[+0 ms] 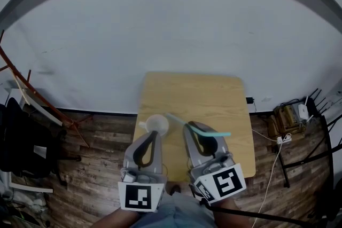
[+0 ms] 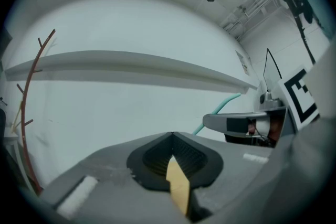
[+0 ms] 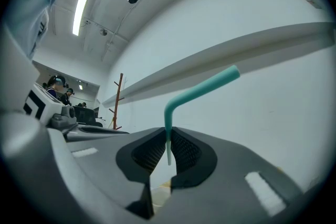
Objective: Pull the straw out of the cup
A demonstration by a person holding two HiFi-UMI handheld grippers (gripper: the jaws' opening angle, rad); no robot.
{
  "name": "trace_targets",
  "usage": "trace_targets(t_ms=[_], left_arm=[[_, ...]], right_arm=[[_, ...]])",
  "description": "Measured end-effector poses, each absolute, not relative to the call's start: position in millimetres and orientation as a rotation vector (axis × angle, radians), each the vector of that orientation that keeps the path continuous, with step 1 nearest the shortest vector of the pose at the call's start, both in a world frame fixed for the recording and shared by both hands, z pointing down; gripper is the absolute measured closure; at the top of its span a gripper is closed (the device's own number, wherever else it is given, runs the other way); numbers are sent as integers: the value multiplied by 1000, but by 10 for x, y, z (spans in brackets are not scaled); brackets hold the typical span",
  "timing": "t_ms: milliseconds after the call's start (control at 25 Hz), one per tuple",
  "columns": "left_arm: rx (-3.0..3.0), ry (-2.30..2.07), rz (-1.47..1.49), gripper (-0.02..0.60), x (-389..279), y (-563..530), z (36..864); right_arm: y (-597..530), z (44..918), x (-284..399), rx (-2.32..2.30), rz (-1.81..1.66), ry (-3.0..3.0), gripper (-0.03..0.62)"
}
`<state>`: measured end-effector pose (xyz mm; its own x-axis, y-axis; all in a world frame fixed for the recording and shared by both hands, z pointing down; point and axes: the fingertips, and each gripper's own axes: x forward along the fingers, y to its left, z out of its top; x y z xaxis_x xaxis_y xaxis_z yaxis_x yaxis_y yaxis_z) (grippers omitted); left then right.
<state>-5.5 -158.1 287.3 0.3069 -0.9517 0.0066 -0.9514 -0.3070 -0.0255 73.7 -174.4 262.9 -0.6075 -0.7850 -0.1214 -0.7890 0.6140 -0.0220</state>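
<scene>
A white cup (image 1: 155, 124) with a small handle stands near the left front of the wooden table (image 1: 214, 93). My left gripper (image 1: 154, 134) hovers at the cup's near rim, shut (image 2: 172, 139), with nothing visible between its pads; its own view does not show the cup. My right gripper (image 1: 191, 126) is shut on the teal bendy straw (image 1: 208, 130). The right gripper view shows the straw (image 3: 189, 96) pinched between the pads (image 3: 178, 149), its lower end hanging free and its bent top slanting up to the right. The straw is clear of the cup. The left gripper view also catches the straw (image 2: 223, 107) and the right gripper (image 2: 247, 123).
The small table stands against a white wall (image 1: 176, 24) on a wood-plank floor. A power strip and cables (image 1: 282, 139) lie on the floor at the right, dark gear (image 1: 21, 141) at the left. A coat stand (image 3: 119, 97) and people show far off.
</scene>
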Motion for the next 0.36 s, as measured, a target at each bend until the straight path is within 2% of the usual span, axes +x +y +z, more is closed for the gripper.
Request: trace_targets(t_ms=[360], left_arm=[[-2533,1838,-44,563,-46,-1599,2918]], right_arm=[[-1770,2669,748,-1334,43,2711,557]])
